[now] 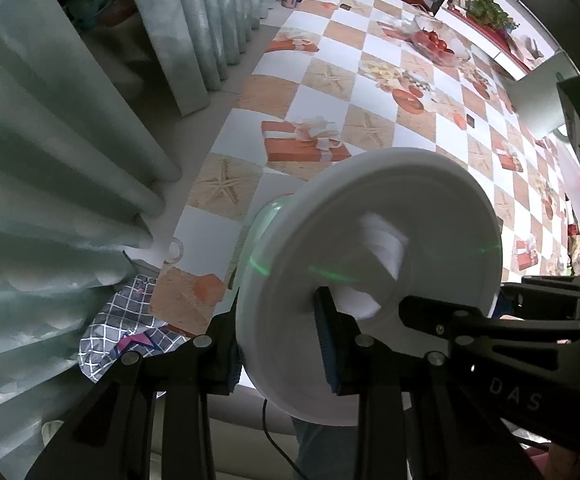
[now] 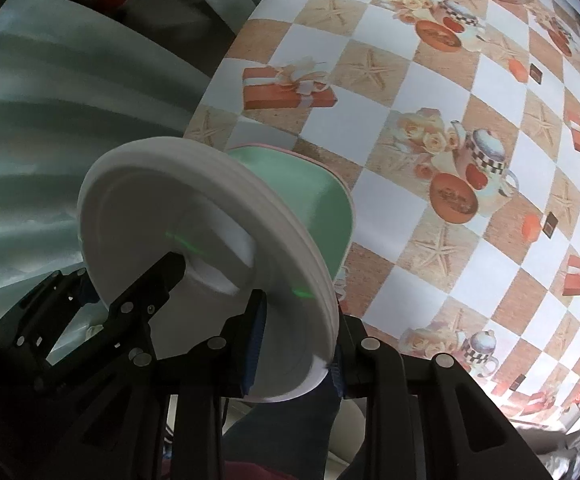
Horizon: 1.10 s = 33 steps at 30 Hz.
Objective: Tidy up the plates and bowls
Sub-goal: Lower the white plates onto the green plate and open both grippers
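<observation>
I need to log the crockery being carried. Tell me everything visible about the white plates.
The white plates look like a small stack of plain, matte, round plates with raised rims, several edges showing. They are held on edge above the checked tablecloth. The left gripper and right gripper each clamp the rim. A green bowl sits against their far face.

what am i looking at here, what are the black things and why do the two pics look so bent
The black things are two hand-held claws, one in each of a person's hands. Each carries a fisheye camera looking along its fingers, which bends the pictures. One picture is from the left claw, the other from the right claw. Both pinch the rim of the same white plate stack, with a green bowl against it, held above a table with a checkered cloth. A glass bowl of red fruit stands farther off.
</observation>
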{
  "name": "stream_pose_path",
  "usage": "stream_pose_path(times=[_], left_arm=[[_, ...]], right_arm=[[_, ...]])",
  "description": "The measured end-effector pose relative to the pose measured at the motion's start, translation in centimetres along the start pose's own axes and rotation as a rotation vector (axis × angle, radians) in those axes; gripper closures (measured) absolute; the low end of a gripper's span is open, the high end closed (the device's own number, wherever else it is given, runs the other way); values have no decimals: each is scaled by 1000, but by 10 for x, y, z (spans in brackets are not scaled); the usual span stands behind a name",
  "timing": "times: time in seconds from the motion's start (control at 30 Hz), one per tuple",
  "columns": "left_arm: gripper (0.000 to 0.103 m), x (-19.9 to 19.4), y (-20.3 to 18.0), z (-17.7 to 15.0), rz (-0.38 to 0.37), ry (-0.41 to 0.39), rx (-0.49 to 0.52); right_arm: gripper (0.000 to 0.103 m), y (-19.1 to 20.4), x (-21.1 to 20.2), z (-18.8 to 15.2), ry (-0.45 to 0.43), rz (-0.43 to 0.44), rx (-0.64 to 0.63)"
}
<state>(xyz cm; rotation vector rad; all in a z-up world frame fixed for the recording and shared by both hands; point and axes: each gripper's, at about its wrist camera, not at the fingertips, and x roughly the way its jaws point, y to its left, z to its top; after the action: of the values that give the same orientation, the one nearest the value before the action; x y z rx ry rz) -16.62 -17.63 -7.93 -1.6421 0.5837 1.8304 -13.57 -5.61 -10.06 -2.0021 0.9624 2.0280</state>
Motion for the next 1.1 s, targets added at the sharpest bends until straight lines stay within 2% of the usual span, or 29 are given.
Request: stream_pose_path(times=[0.53,0.97,1.1], left_arm=[[70,18,10,1,2,38,-15],[70,48,10,8,-3,83,-17],[70,53,10,10,-6,75,-12]], right_arm=[[72,8,19,9,14,-21,-11],[72,-1,49,12,34,-9,15],[72,-1,51,11,31,-12,11]])
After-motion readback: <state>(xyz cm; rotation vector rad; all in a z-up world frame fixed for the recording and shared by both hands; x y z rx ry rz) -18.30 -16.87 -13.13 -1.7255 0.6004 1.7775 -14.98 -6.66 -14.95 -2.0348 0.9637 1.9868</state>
